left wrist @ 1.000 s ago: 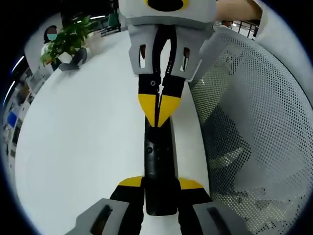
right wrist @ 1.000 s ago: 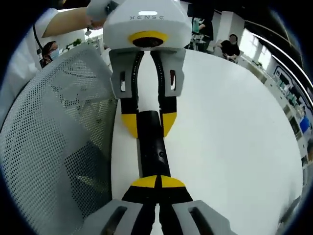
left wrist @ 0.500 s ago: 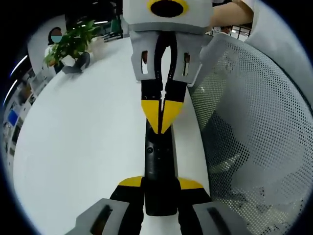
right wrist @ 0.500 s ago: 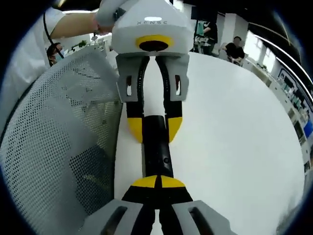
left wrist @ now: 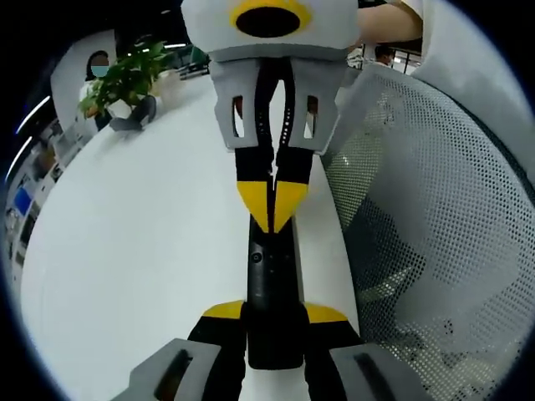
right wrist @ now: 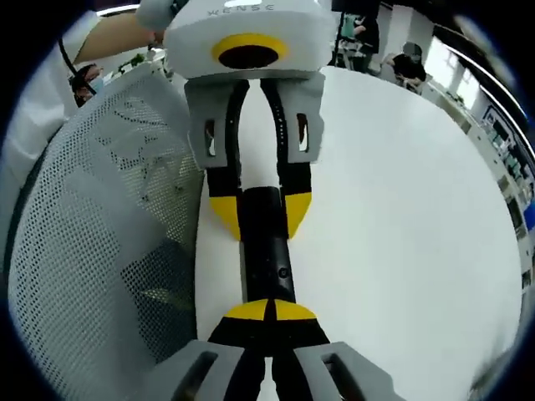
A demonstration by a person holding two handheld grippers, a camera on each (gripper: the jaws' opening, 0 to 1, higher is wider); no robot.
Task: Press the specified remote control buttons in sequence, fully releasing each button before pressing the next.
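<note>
While the left gripper (left wrist: 274, 322) clamps one end of the black remote (left wrist: 272, 276) above the white table (left wrist: 134, 251), the right gripper (right wrist: 269, 312) (jaws together) touches its buttoned face.

White table (left wrist: 142, 242) lies bare and open on one side of the remote (left wrist: 272, 288), wide room to pass there. Other side blocked: a mesh chair back (left wrist: 426, 217) stands right against the table edge, just beside the remote. Along the remote, both ends are taken, the left gripper (right wrist: 259, 215) clamped on one, the right gripper (left wrist: 272, 200) meeting it closed-tipped from the other; potted plant (left wrist: 125, 79) far off.
</note>
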